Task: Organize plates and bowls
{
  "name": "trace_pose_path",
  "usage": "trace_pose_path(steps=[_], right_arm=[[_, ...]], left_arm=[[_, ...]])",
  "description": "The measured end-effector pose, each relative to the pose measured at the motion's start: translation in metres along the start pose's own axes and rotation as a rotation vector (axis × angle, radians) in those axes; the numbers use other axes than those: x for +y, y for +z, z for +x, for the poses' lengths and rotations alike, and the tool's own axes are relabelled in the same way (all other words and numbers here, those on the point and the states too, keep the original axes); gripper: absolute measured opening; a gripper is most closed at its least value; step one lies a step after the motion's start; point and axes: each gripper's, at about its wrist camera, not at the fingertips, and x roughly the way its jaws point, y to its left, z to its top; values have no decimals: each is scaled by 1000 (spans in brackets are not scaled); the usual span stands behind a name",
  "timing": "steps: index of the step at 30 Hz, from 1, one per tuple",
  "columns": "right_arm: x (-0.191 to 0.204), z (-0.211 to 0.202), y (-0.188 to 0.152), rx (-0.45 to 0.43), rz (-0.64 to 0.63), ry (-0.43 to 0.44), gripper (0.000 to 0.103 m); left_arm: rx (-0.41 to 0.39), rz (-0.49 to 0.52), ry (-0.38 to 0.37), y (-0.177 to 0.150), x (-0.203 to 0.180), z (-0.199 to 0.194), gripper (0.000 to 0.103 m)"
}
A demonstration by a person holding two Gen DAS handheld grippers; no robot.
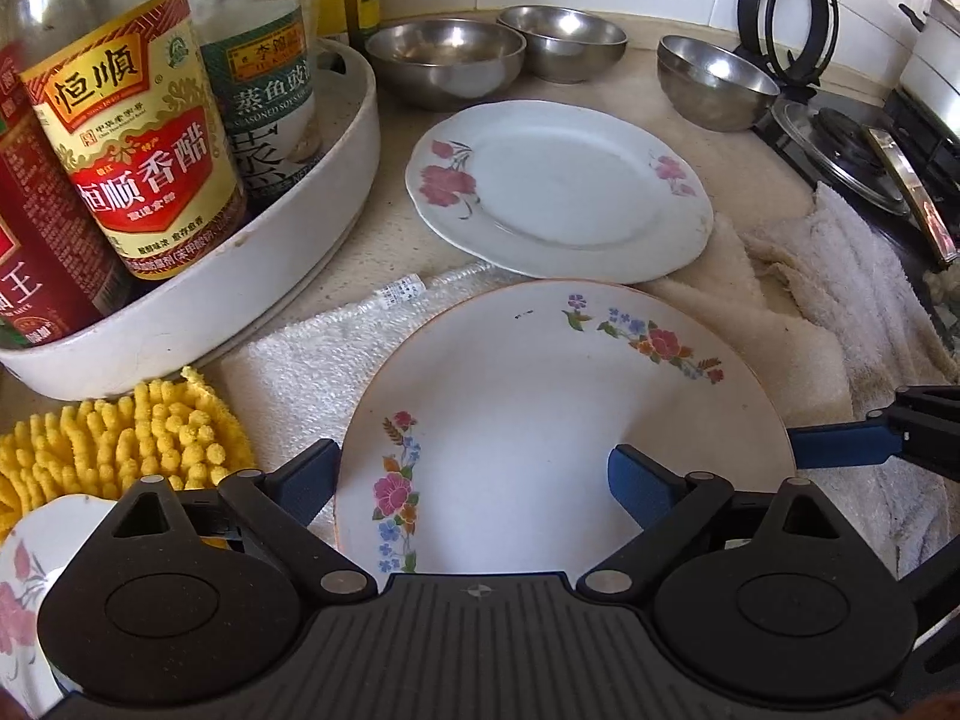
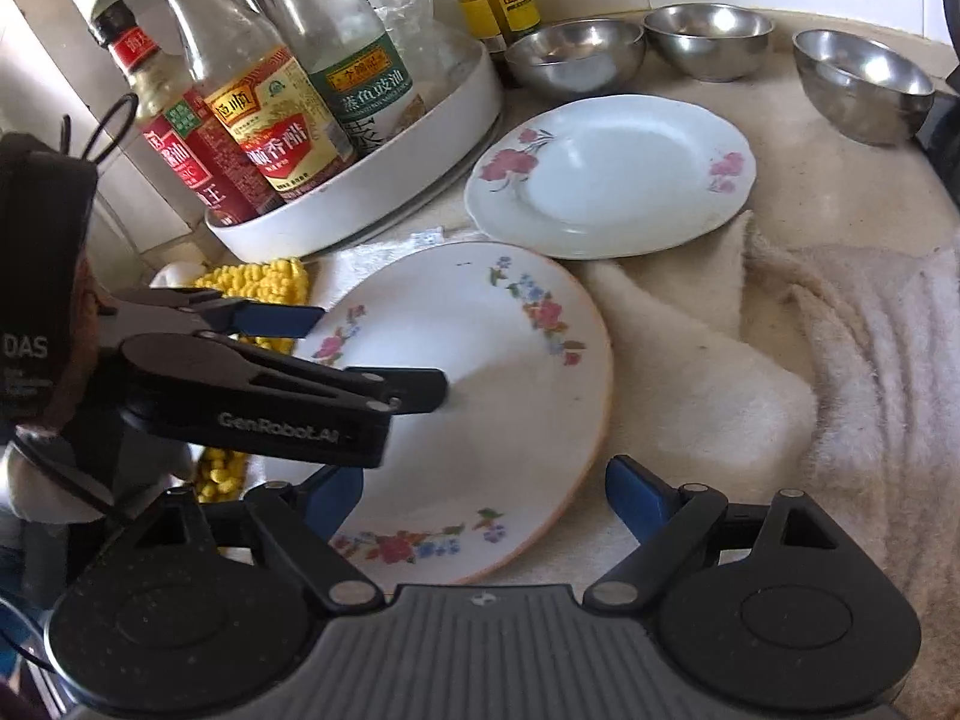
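**Straddling the rim of the near floral plate**

Looking down from the left wrist, the left gripper (image 1: pixel 474 477) stands with its blue pads wide apart across the near-left edge of a round white plate with multicoloured flower sprays and an orange rim (image 1: pixel 540 408). One pad sits outside the rim, the other over the plate's well; neither clearly presses on it. Beyond that plate, ahead of the fingers, lies a pale plate with pink flower prints (image 1: pixel 558 192), its near edge lapping a cream towel (image 1: pixel 750 324). Farther ahead stand three round stainless steel bowls (image 1: pixel 444 63), well apart from the gripper. To the left ahead, a white oval tray (image 1: pixel 252 276) holds sauce bottles (image 1: pixel 138 144), and a yellow chenille cloth (image 1: pixel 120 444) lies just beside the left pad. A blue pad of the right gripper (image 1: pixel 840 450) reaches in at the right, just beside the plate's rim.

From the right wrist, the right gripper (image 2: pixel 486 495) also has its pads spread, bracketing the near-right edge of the same orange-rimmed plate (image 2: pixel 510 372) without clamping it. The left gripper (image 2: pixel 360 354) comes in from the left, one finger over the plate's well, the other outside its far-left rim. Ahead sit the pink-flowered plate (image 2: pixel 612 180) and the steel bowls (image 2: pixel 576 54); the towel (image 2: pixel 780 360) spreads right.
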Motion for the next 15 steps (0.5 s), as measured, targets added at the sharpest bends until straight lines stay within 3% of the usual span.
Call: trace_pose_path(steps=[9,15], right_arm=[[-2,3,2,-6,23,37,103],[-12,-1,4,-4,57,50,103]], left_arm=[[10,-28,-30,-3,1,-1,98],[10,-97,-65,-5,2,-9,97]])
